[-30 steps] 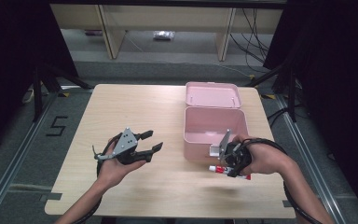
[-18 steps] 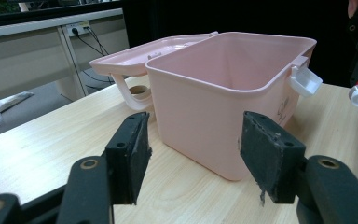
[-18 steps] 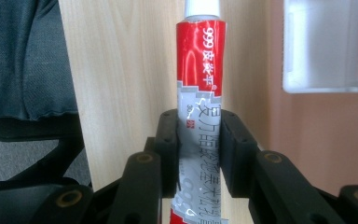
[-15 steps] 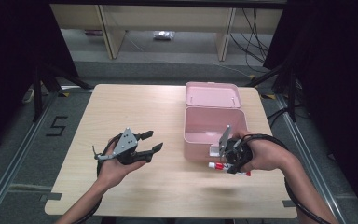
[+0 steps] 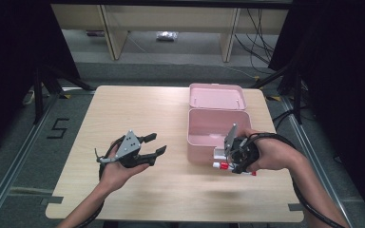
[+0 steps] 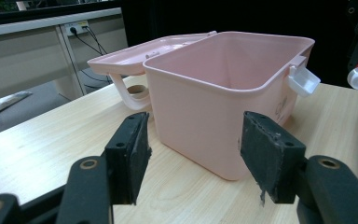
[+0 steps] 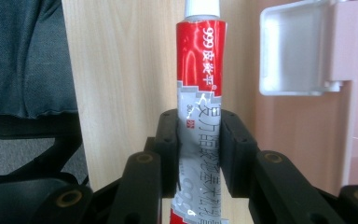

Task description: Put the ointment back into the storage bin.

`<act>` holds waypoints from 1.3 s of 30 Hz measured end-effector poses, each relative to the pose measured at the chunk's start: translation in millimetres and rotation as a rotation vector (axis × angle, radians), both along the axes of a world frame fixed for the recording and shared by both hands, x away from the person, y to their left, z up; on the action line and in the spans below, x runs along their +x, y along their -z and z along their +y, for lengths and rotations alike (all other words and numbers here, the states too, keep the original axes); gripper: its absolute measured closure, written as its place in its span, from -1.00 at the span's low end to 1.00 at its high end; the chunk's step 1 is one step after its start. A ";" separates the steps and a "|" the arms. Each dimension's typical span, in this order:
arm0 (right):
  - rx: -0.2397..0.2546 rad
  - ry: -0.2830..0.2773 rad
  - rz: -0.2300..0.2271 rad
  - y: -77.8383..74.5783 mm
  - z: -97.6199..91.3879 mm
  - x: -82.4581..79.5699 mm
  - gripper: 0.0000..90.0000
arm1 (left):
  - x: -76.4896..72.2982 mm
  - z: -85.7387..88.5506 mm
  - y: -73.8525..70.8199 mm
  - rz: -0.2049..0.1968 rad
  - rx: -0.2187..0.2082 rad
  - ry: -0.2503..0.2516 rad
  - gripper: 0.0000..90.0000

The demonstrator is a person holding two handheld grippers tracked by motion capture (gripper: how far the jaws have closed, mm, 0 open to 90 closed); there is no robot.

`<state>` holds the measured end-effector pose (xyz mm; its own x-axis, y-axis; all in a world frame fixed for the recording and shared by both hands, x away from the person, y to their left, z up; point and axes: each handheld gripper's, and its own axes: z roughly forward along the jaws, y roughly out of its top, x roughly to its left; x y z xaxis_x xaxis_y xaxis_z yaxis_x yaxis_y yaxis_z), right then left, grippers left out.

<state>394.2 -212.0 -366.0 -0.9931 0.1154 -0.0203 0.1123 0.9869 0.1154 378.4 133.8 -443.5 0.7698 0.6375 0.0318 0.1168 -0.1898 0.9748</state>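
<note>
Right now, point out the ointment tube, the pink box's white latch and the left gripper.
ointment tube (image 7: pixel 200 70): right gripper view, on its red upper body.
white latch (image 6: pixel 303 81): left gripper view, on the flap's face.
left gripper (image 5: pixel 158 144): high view, midway between its fingertips.

The table (image 5: pixel 171 190) is lit bright and even from above, and the room at 9 and 3 o'clock is very dark. Shadows are soft and small. The tube (image 7: pixel 200 93) shines with white glare at 12 o'clock. Close black jaws at 6 o'clock look a little blurry. The high view is soft and grainy.
</note>
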 end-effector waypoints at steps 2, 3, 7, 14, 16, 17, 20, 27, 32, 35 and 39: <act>-0.004 0.012 0.014 -1.4 0.4 -1.2 0.61 | -0.1 0.0 0.7 0.001 0.001 0.003 -0.09; 0.004 -0.003 0.012 -1.0 0.3 0.0 0.61 | -0.3 -0.1 1.0 0.001 0.002 0.003 -0.09; 0.005 -0.001 0.009 -1.1 0.3 0.5 0.61 | -0.4 0.2 1.0 0.000 0.005 0.002 -0.09; 0.002 0.007 0.009 -4.8 1.1 1.5 0.61 | -0.8 1.0 0.8 0.000 0.005 -0.001 -0.09; 0.000 0.007 0.005 -6.0 0.9 2.5 0.61 | -0.9 1.3 1.0 0.001 0.002 -0.003 -0.09; 0.000 0.004 0.002 -6.2 0.4 3.1 0.61 | -1.0 1.4 1.2 0.002 0.002 -0.004 -0.09; -0.010 0.011 -0.003 -9.4 1.1 3.4 0.61 | -1.1 1.2 1.8 0.004 0.002 -0.004 -0.09; 0.003 -0.011 0.000 -13.6 2.5 8.0 0.61 | -0.8 1.9 0.8 0.000 0.002 -0.004 -0.10; 0.007 0.000 -0.008 -15.5 1.9 9.2 0.61 | -0.6 1.3 1.0 0.002 0.004 -0.002 -0.10; -0.007 0.012 -0.013 -17.9 1.8 9.6 0.61 | -0.6 1.2 1.0 0.001 0.004 -0.002 -0.10; 0.001 -0.013 -0.013 -18.3 2.6 12.0 0.61 | -0.6 1.2 0.5 0.000 0.005 -0.001 -0.10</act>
<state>406.2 -209.4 -347.8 -0.9942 0.1021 -0.0332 0.0975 0.9882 0.1183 377.9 135.0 -443.9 0.7690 0.6382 0.0350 0.1170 -0.1944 0.9739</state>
